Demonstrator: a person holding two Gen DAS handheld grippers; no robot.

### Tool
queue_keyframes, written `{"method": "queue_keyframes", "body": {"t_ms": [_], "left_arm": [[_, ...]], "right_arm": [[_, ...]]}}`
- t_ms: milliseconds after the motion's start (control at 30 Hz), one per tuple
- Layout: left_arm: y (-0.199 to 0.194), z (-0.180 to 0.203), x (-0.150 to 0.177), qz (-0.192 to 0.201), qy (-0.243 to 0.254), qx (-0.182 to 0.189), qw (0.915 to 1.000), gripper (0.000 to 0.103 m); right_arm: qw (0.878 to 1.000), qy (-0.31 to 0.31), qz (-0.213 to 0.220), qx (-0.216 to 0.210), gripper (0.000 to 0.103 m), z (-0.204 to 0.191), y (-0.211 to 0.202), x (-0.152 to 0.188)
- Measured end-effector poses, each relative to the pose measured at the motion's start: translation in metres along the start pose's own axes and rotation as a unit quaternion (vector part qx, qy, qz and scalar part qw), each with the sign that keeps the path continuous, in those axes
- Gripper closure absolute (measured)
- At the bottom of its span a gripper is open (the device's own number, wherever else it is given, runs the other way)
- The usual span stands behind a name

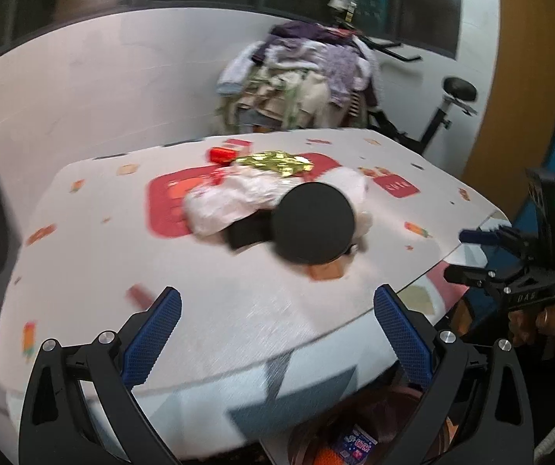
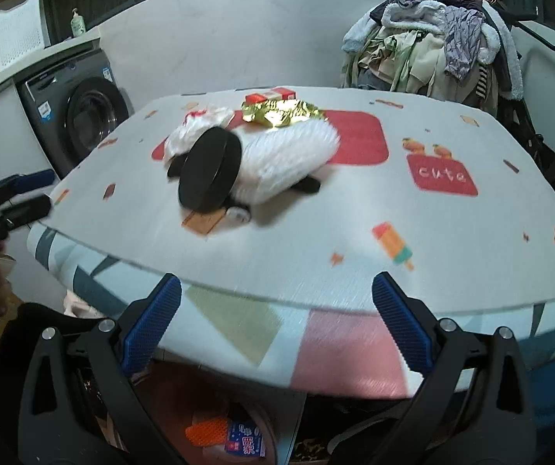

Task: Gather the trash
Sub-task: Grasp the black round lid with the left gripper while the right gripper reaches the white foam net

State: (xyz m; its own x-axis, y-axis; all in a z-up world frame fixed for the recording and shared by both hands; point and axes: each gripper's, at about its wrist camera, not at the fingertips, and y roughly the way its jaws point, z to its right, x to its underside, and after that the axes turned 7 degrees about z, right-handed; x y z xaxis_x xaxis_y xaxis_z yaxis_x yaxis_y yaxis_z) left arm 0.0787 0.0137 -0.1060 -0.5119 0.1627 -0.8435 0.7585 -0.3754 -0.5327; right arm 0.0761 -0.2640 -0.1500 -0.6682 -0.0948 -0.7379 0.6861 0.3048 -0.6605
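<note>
Blue-padded and spread wide with nothing between them, the left gripper [image 1: 277, 321] hung over the near edge of the table [image 1: 83, 271] in the left wrist view. Well ahead of its jaws, near the table's middle, lay the trash: a round black lid [image 1: 313, 223] propped against a crumpled white plastic bag [image 1: 238, 201], with a gold foil wrapper [image 1: 273, 162] behind it and a small red box [image 1: 223, 154] further back. Off to one side hovered the right gripper [image 1: 483, 252]. From the right wrist view, the right gripper [image 2: 277, 310] was likewise spread and empty at the table [image 2: 452, 240] edge; the black lid [image 2: 209, 168] leaned on the white bag [image 2: 281, 159], the gold wrapper [image 2: 281, 112] and red box [image 2: 271, 95] beyond, all well clear of the jaws. Below the edge sat a bin [image 2: 238, 418] with packaging inside.
</note>
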Motion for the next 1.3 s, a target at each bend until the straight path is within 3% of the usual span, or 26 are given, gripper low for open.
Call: {"method": "queue_keyframes", "body": {"t_ms": [233, 400, 567, 733, 933, 1067, 1133, 1300], "left_arm": [[0.066, 0.030, -0.011, -0.037, 0.042, 0.040, 0.9977, 0.006], [0.111, 0.033, -0.017, -0.064, 0.042, 0.049, 0.9959, 0.006], [0.143, 0.026, -0.026, -0.082, 0.020, 0.053, 0.9950, 0.006], [0.158, 0.023, -0.033, -0.085, 0.001, 0.058, 0.9947, 0.006], [0.172, 0.021, -0.034, -0.097, -0.002, 0.060, 0.9935, 0.006], [0.163, 0.021, -0.035, -0.086, 0.001, 0.061, 0.9944, 0.011], [0.155, 0.017, -0.035, -0.084, -0.015, 0.063, 0.9943, 0.011], [0.130, 0.014, -0.037, -0.070, -0.018, 0.066, 0.9952, 0.011]], "right_arm": [[0.999, 0.031, 0.023, 0.037, 0.006, 0.029, 0.009, -0.021], [0.997, 0.070, 0.020, -0.005, 0.006, 0.048, 0.018, -0.021], [0.997, 0.074, 0.018, -0.009, 0.006, 0.049, 0.021, -0.014], [0.994, 0.099, 0.020, -0.050, 0.006, 0.058, 0.026, -0.009], [0.995, 0.093, 0.017, -0.034, 0.006, 0.060, 0.030, -0.008], [0.995, 0.092, 0.004, -0.039, 0.006, 0.061, 0.035, -0.009], [0.997, 0.080, -0.005, -0.004, 0.006, 0.059, 0.038, -0.012], [0.997, 0.077, -0.011, -0.020, 0.006, 0.058, 0.049, -0.026]]}}
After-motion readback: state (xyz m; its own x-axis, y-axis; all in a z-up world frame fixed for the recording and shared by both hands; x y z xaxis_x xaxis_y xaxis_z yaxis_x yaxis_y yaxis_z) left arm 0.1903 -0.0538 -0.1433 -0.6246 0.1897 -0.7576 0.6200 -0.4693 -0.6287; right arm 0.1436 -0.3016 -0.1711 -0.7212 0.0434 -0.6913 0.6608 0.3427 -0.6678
